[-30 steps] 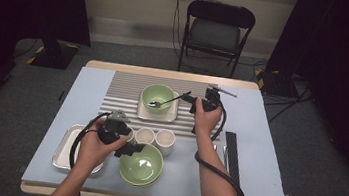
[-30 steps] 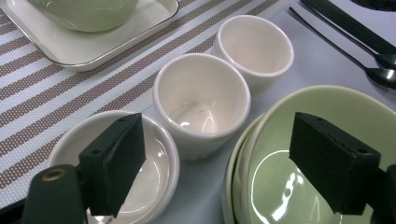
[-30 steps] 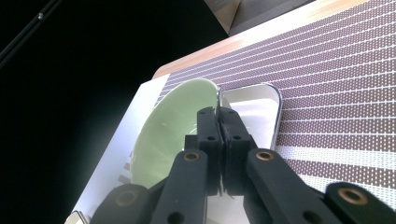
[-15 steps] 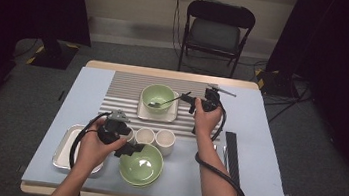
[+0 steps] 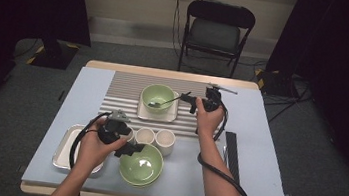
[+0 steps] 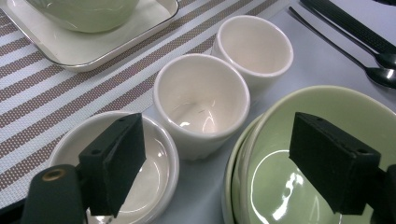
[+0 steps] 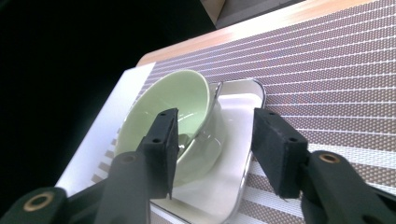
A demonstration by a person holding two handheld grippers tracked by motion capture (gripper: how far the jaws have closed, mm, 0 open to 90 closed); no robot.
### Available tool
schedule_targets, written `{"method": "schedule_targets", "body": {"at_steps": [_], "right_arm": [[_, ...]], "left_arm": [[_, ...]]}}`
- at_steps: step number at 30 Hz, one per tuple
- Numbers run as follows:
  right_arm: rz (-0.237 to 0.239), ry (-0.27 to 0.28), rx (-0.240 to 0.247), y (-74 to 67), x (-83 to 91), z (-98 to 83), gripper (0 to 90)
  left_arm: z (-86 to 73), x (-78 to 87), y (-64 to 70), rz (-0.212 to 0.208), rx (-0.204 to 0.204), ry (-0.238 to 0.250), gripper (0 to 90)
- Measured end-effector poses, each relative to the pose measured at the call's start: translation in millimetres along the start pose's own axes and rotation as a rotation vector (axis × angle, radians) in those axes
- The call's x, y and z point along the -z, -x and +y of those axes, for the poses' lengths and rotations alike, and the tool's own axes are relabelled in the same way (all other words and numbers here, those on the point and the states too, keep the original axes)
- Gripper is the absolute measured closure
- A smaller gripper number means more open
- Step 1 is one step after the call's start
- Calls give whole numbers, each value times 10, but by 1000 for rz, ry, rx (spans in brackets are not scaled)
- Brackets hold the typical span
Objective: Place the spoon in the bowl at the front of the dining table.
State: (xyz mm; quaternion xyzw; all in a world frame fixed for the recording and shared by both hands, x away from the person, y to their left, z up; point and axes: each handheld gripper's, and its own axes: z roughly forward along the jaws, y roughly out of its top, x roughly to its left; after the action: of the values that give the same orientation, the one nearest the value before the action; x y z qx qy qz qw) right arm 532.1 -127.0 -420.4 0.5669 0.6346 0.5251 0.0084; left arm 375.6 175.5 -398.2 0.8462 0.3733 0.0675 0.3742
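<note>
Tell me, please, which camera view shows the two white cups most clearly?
The left gripper view: the two white cups stand close up, side by side, both visibly empty, between a white dish and a green bowl. The high view shows them small, beside the left gripper.

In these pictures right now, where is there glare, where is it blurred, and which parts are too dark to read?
High view: evenly lit table, black surroundings on both sides unreadable. Left gripper view: bright glare spots inside the near green bowl and the small white dish; the jaws near the lens look soft. Right gripper view: the upper left is black, and the far green bowl is slightly blurred.
</note>
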Motion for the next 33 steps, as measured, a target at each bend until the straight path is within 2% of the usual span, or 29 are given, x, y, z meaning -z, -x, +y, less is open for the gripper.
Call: {"method": "schedule_targets", "body": {"at_steps": [2, 6, 8, 20, 24, 29, 33], "right_arm": [[-16, -4, 8, -2, 13, 13, 442], [-41, -11, 41, -14, 44, 32, 397], [-42, -23, 42, -14, 51, 39, 370], [-85, -56, 116, -39, 149, 70, 305], [-103, -55, 159, -42, 202, 85, 272], [-122, -71, 181, -37, 264, 103, 240], [-109, -82, 194, -12, 323, 98, 209]], "left_arm": [[3, -4, 3, -2, -2, 0, 180], [3, -12, 4, -11, -7, 5, 180], [4, -14, 9, -12, -5, 4, 180], [7, -17, 18, -8, -12, 0, 181], [6, -27, 19, -10, -15, -2, 180], [10, -30, 28, -5, -15, -9, 180], [9, -32, 32, -7, -15, -3, 180]]}}
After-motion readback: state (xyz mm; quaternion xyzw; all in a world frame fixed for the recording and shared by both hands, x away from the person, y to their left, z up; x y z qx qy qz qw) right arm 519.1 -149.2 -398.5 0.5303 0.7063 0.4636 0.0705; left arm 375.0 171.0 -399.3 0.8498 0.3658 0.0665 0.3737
